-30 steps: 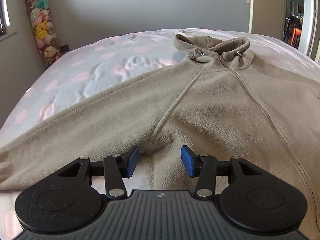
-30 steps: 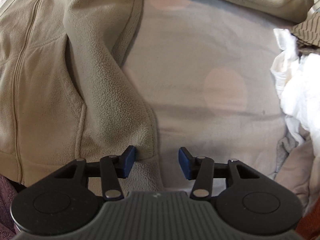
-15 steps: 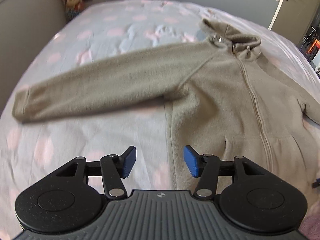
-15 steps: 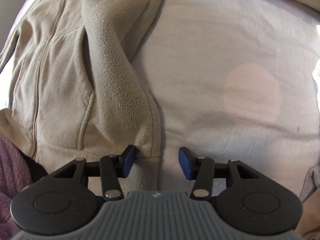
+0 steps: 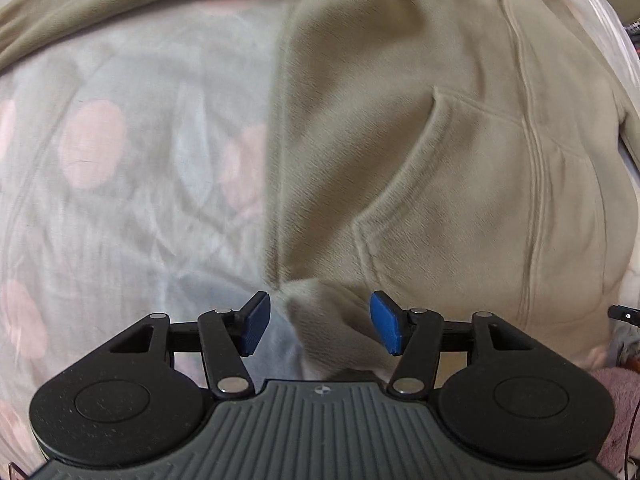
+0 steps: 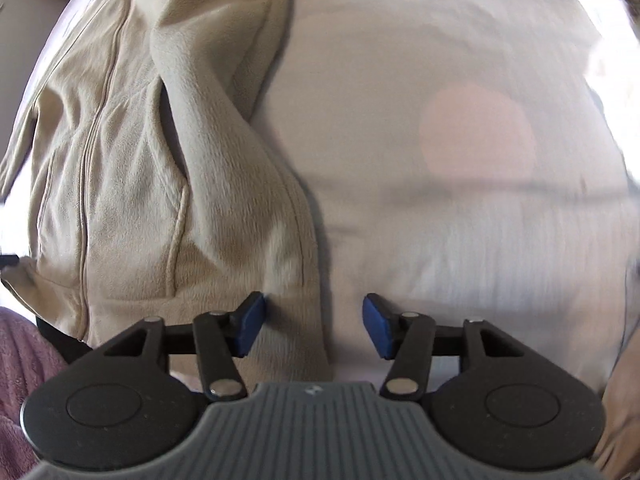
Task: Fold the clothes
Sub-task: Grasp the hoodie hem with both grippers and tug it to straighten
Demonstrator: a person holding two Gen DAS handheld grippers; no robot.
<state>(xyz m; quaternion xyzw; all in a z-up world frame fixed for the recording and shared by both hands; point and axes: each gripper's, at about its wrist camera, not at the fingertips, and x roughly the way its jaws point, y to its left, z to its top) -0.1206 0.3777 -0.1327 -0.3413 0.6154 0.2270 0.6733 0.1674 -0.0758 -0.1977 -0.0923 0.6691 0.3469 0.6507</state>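
Left wrist view: beige zip hoodie (image 5: pixel 420 140) lies flat, front up, on the dotted bedsheet (image 5: pixel 120 160), long axis along the zip w/ hem at 6 o'clock, collar end toward 1; left gripper (image 5: pixel 318 326) points down at the hem's side-seam corner, jaws closing but pads not yet touching the fleece between them. Right wrist view: hoodie (image 6: pixel 132 152) runs from hem at 7 up to collar at 11; right gripper (image 6: pixel 313 328) sits over its other hem corner at 6, jaws opening, fabric edge between them, not pinched.

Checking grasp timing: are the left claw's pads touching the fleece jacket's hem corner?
Cannot tell. Left wrist view: left claw closing astride the fleece jacket corner, contact unclear.
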